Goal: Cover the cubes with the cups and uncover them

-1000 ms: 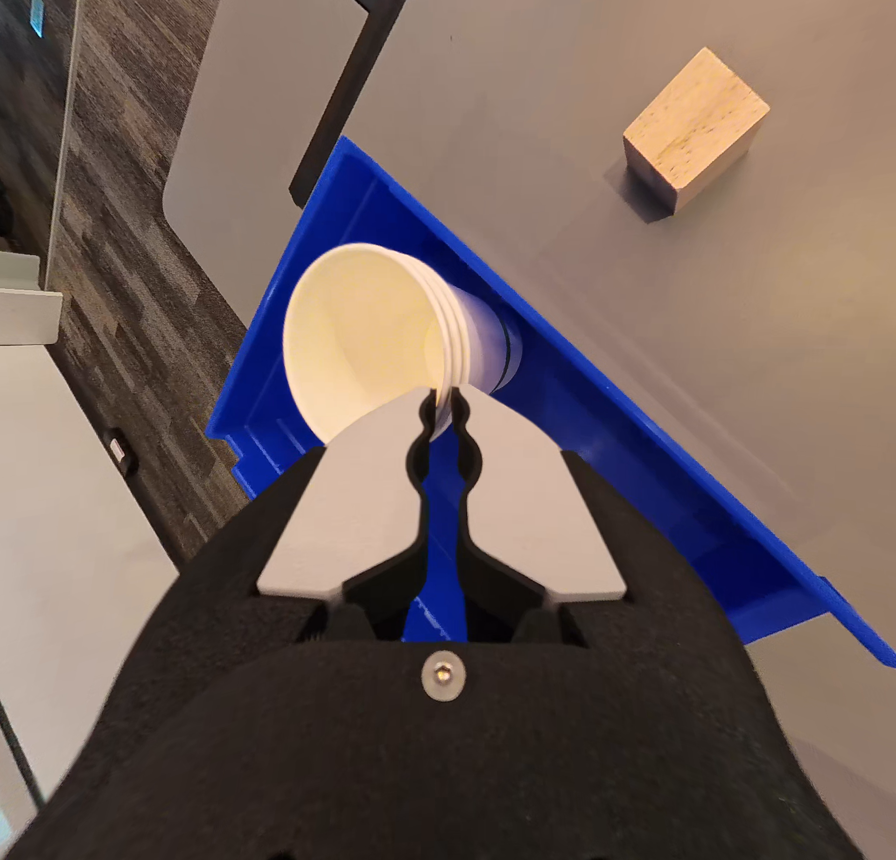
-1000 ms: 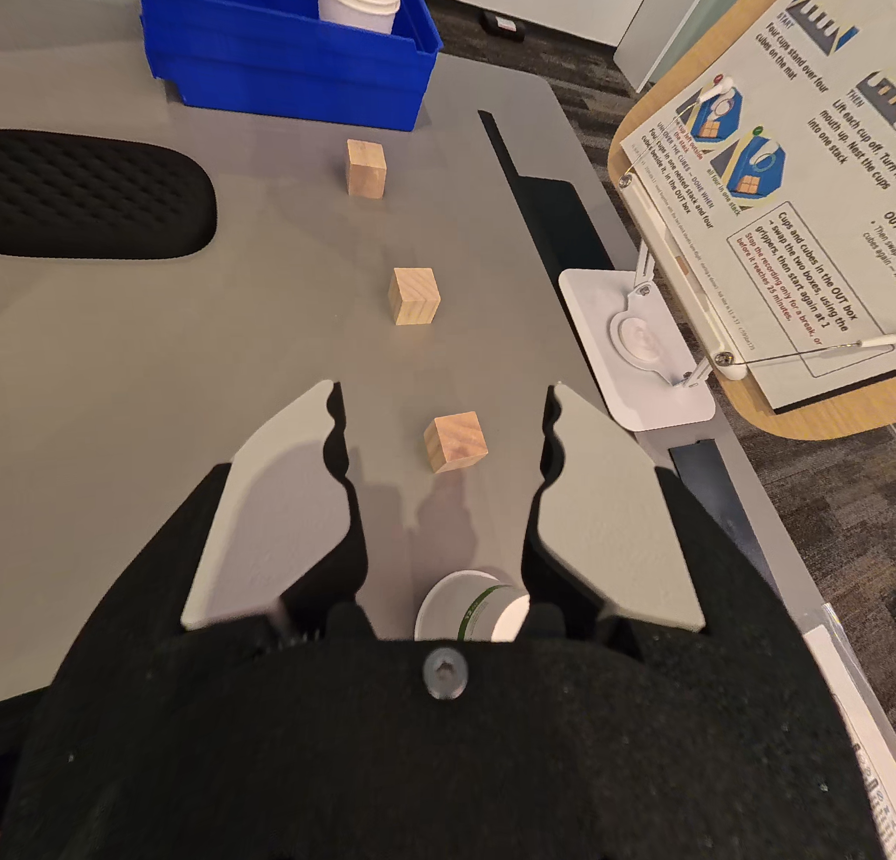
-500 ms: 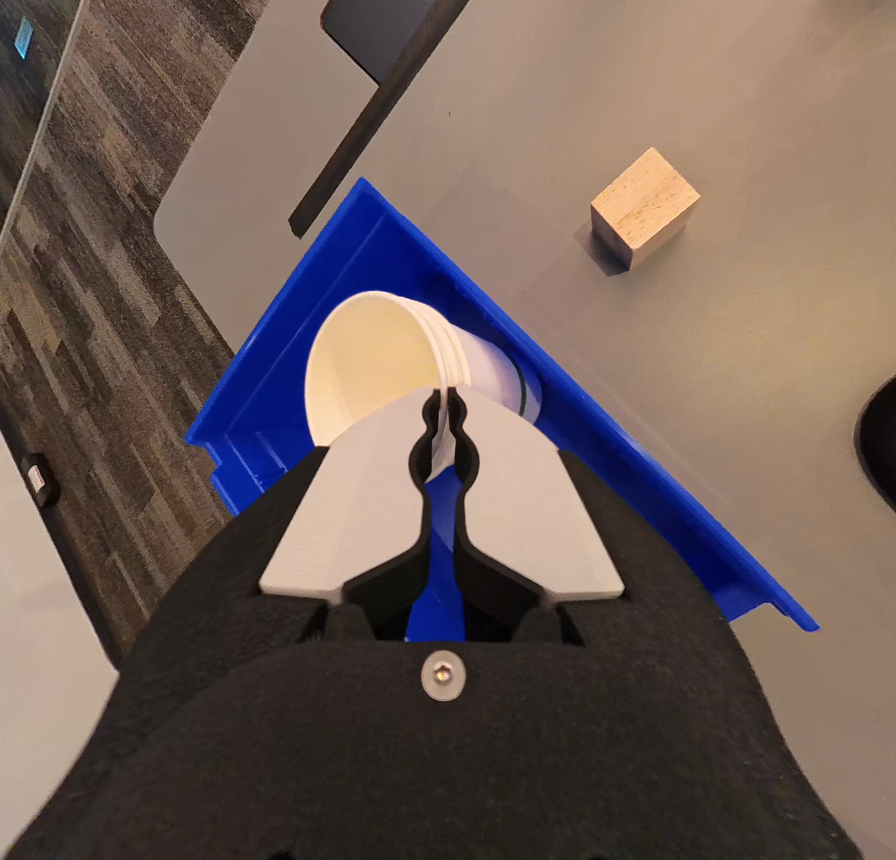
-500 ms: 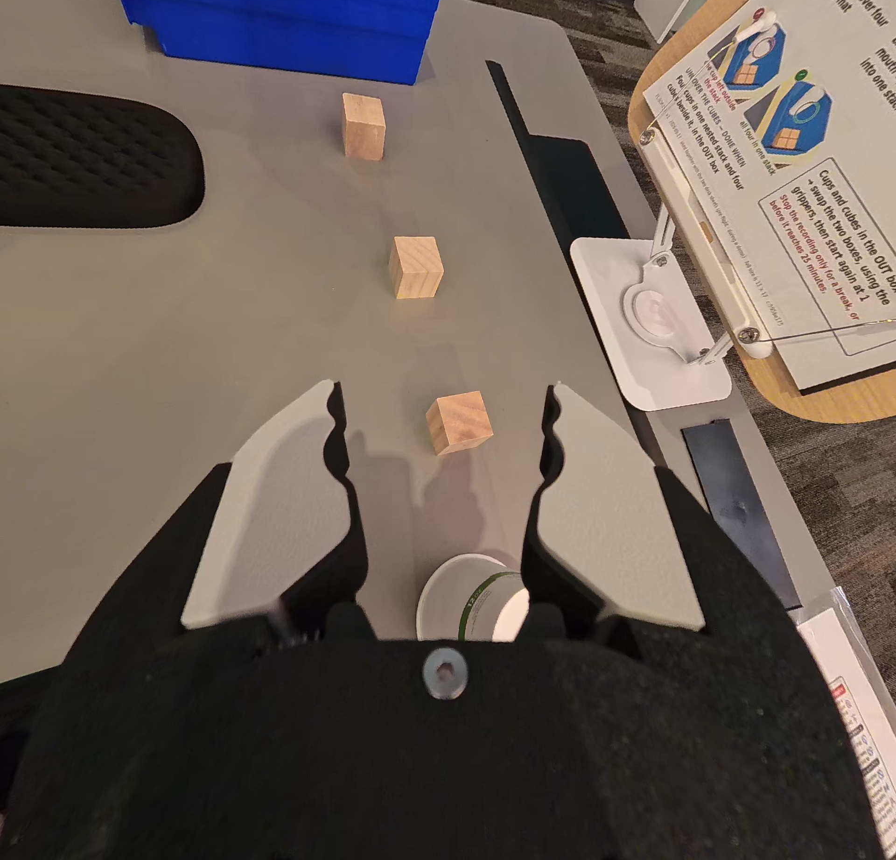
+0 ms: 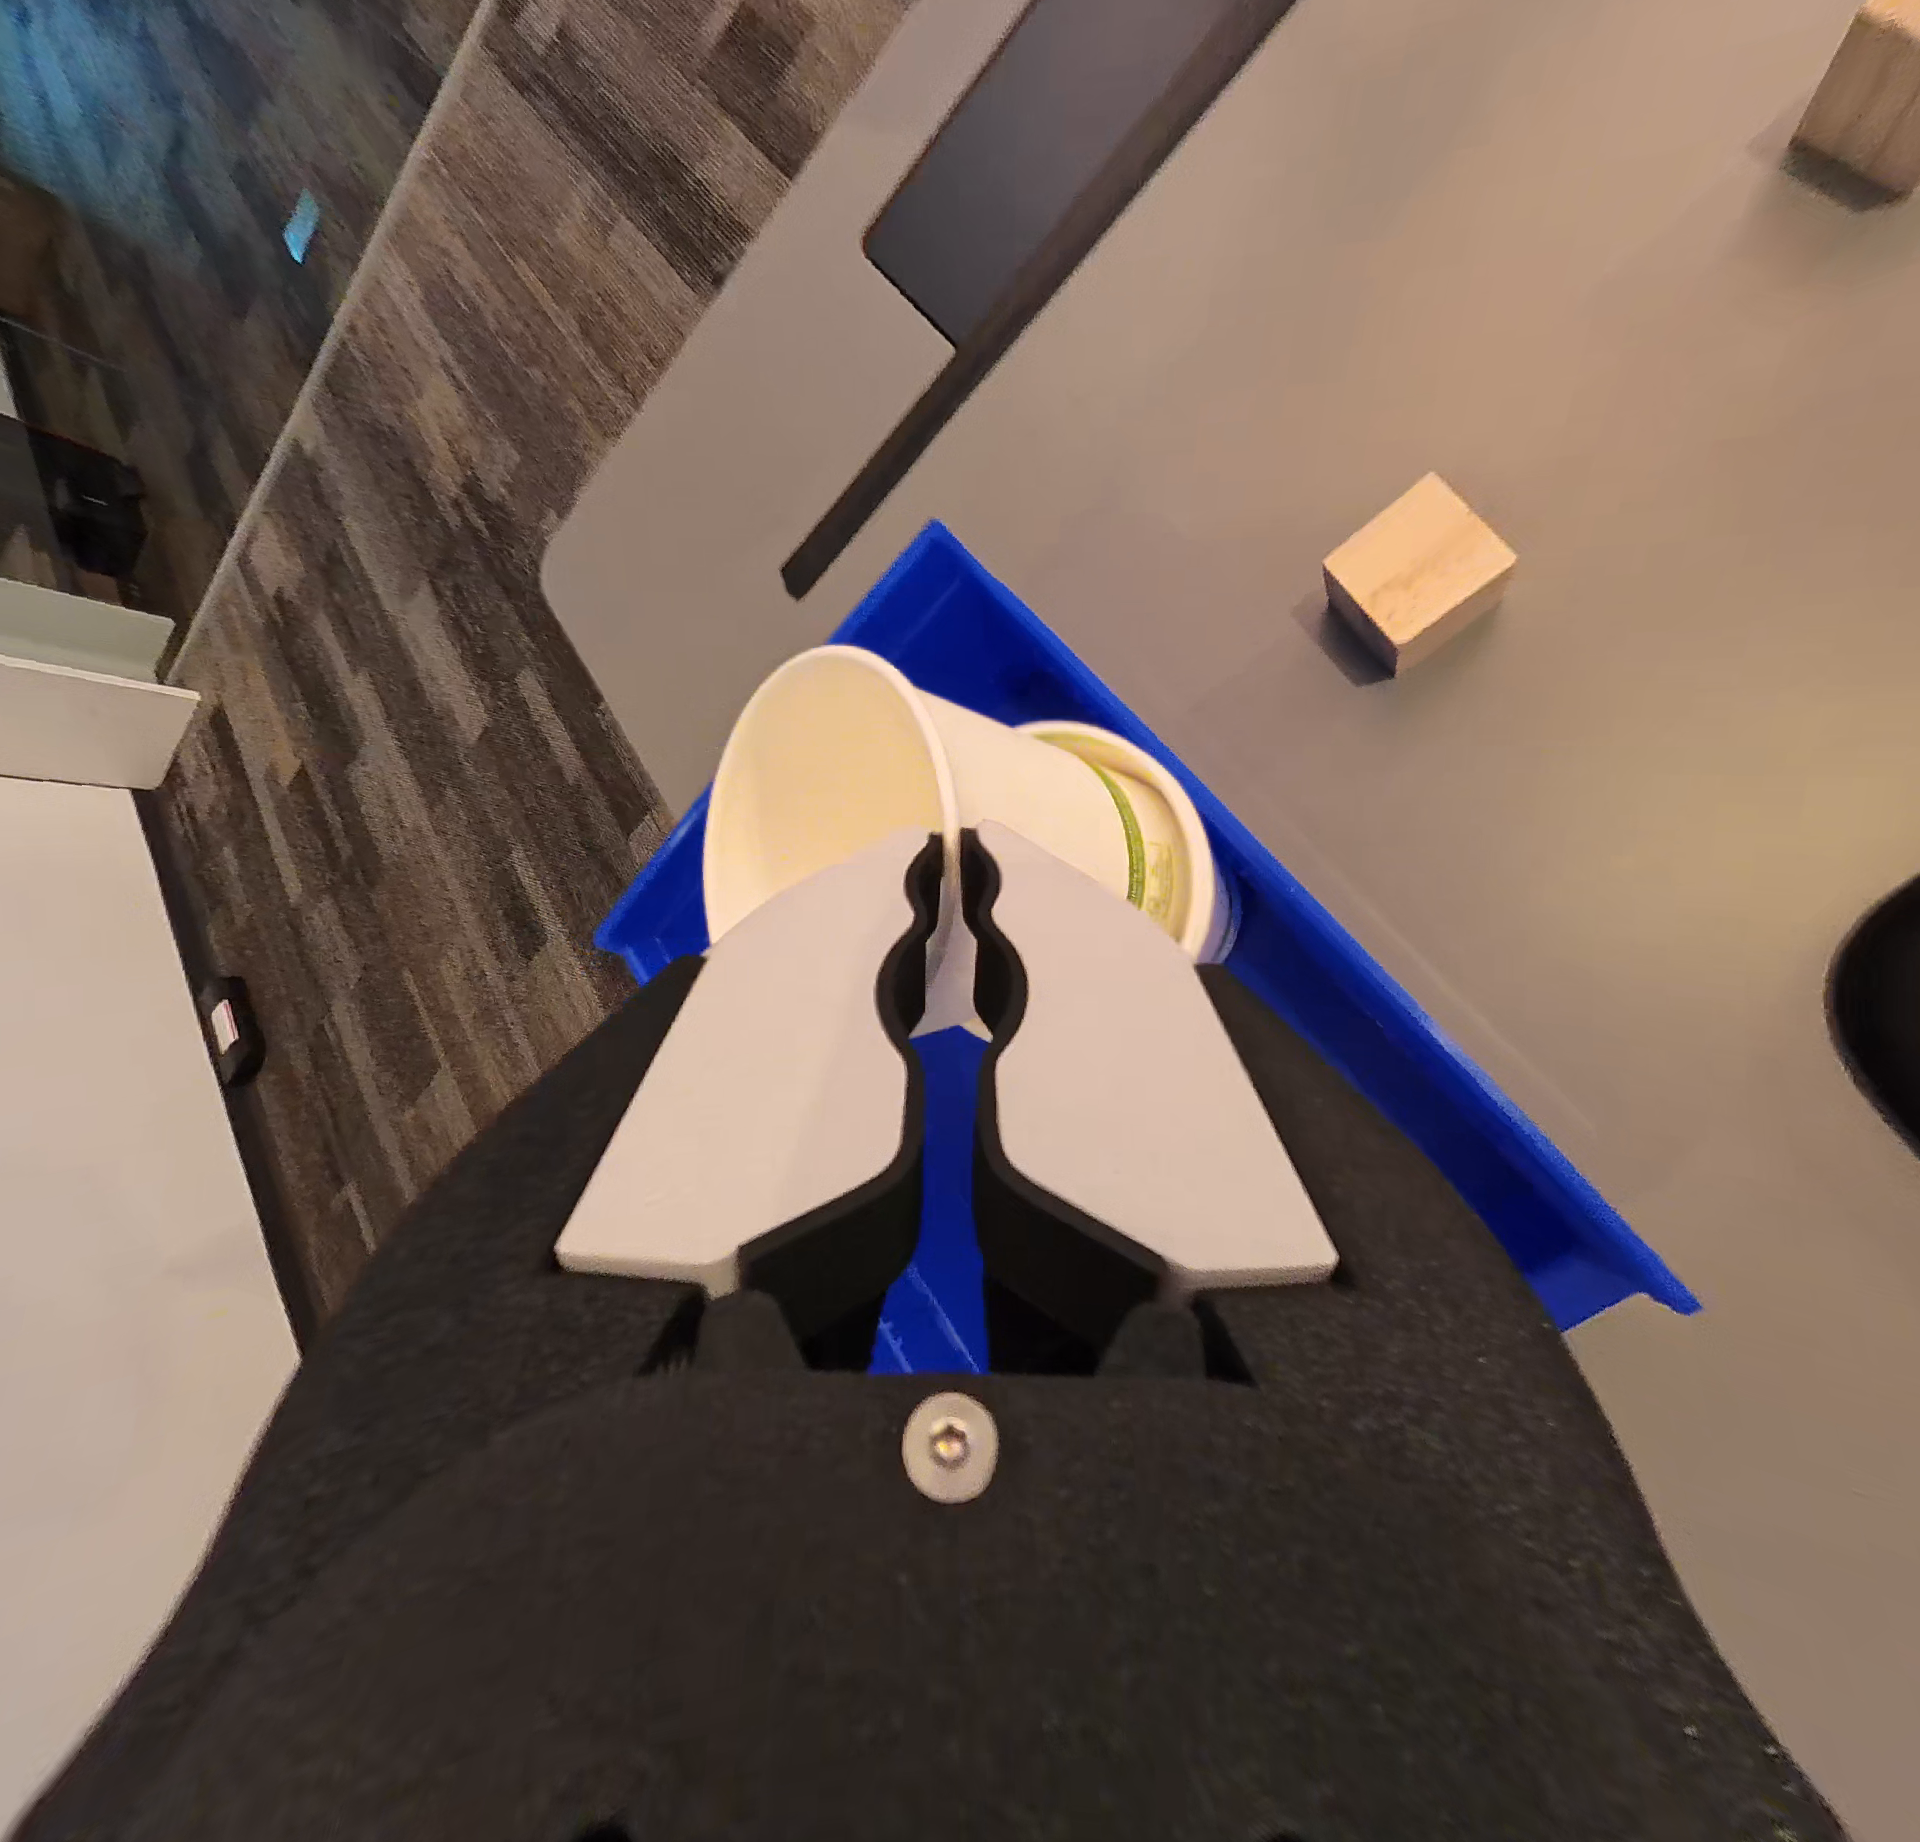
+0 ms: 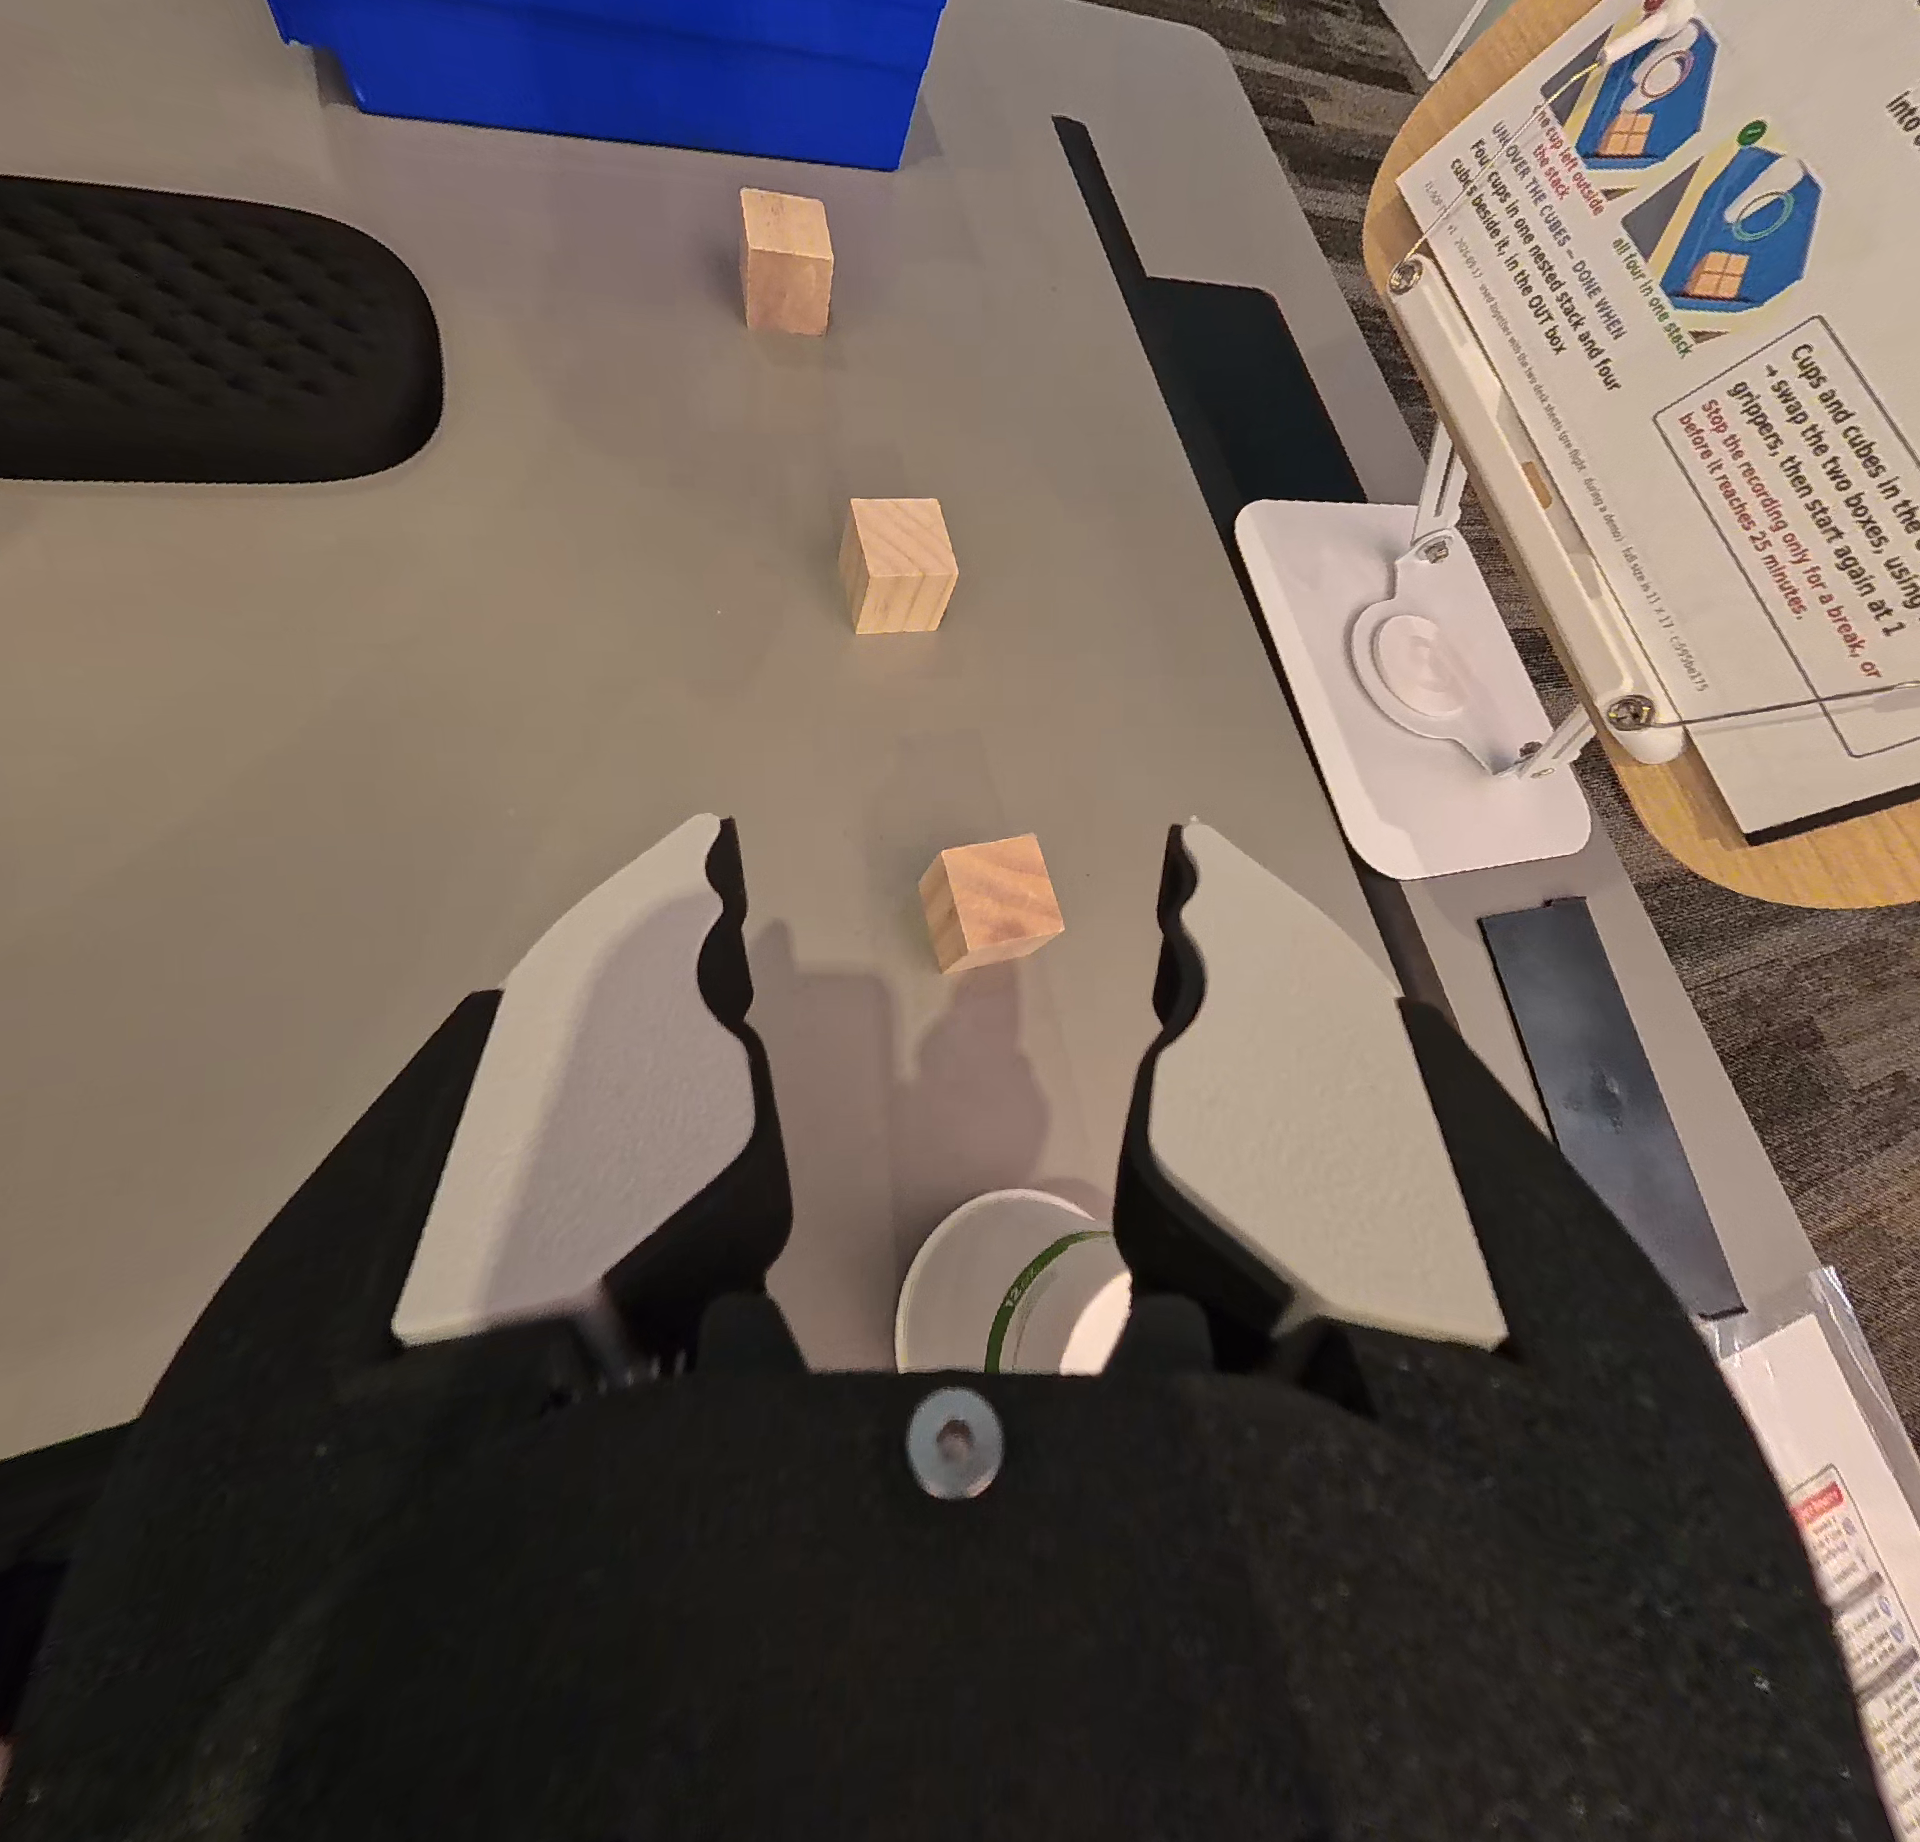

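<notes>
My left gripper [image 5: 954, 836] is shut on the rim of a white paper cup [image 5: 831, 784] and holds it lifted partly out of the remaining stacked cups [image 5: 1153, 847] in the blue bin [image 5: 1351, 1003]. A wooden cube [image 5: 1418, 571] lies on the grey table beyond the bin, another [image 5: 1870, 99] at the top right edge. My right gripper [image 6: 956, 836] is open and empty above the table. Three wooden cubes [image 6: 989, 901] [image 6: 898, 564] [image 6: 787, 260] lie in a row ahead of it. An upside-down white cup [image 6: 1008, 1283] stands below its jaws.
The blue bin [image 6: 623, 36] stands at the table's far end. A black mesh pad [image 6: 197, 338] lies at the left. A white stand [image 6: 1413, 691] holding an instruction sheet [image 6: 1714, 338] is at the right, past a black slot [image 6: 1226, 358]. Carpet floor lies beyond the table edge.
My left gripper has lifted the top cup up out of the stack, so the lower cups now show. My right gripper has drifted slightly forward, still open.
</notes>
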Motion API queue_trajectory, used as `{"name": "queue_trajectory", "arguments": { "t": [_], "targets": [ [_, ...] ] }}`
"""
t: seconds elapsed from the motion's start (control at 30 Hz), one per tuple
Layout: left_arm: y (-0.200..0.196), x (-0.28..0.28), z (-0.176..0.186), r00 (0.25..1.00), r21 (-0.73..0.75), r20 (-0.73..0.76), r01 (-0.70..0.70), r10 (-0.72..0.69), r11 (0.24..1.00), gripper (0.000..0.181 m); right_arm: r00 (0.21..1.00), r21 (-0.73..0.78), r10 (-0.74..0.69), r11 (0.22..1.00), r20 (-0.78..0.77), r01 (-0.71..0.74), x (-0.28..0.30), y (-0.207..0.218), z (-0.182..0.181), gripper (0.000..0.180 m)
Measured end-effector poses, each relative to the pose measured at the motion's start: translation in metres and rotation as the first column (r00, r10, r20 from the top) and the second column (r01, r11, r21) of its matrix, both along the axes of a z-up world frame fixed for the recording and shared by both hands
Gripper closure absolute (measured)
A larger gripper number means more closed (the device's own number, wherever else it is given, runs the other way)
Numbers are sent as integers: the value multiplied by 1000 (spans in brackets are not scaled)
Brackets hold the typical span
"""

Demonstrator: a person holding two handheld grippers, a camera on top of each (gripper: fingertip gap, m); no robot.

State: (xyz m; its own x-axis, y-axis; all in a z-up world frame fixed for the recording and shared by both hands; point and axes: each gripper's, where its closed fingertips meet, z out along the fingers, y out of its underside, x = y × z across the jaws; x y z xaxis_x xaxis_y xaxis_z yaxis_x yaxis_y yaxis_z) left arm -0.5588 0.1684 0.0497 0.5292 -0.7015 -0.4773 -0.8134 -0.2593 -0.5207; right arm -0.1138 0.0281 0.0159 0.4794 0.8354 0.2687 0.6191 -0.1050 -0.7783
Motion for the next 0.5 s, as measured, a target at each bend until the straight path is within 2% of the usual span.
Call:
{"name": "queue_trajectory", "arguments": {
  "t": [0.03, 0.3, 0.5],
  "targets": [
    [-1, 1, 9, 1000, 17, 11, -2, 2, 1000, 177, 1000, -1, 2, 1000, -1, -2, -1, 0, 0, 104],
    [-18, 23, 86, 991, 134, 134, -3, -15, 991, 178, 1000, 18, 18, 1000, -24, -17, -16, 8, 1, 104],
    [-43, 69, 115, 971, 142, 228, 44, -76, 989, 178, 989, 89, 63, 995, -135, -51, -60, 19, 18, 104]
  ]
}}
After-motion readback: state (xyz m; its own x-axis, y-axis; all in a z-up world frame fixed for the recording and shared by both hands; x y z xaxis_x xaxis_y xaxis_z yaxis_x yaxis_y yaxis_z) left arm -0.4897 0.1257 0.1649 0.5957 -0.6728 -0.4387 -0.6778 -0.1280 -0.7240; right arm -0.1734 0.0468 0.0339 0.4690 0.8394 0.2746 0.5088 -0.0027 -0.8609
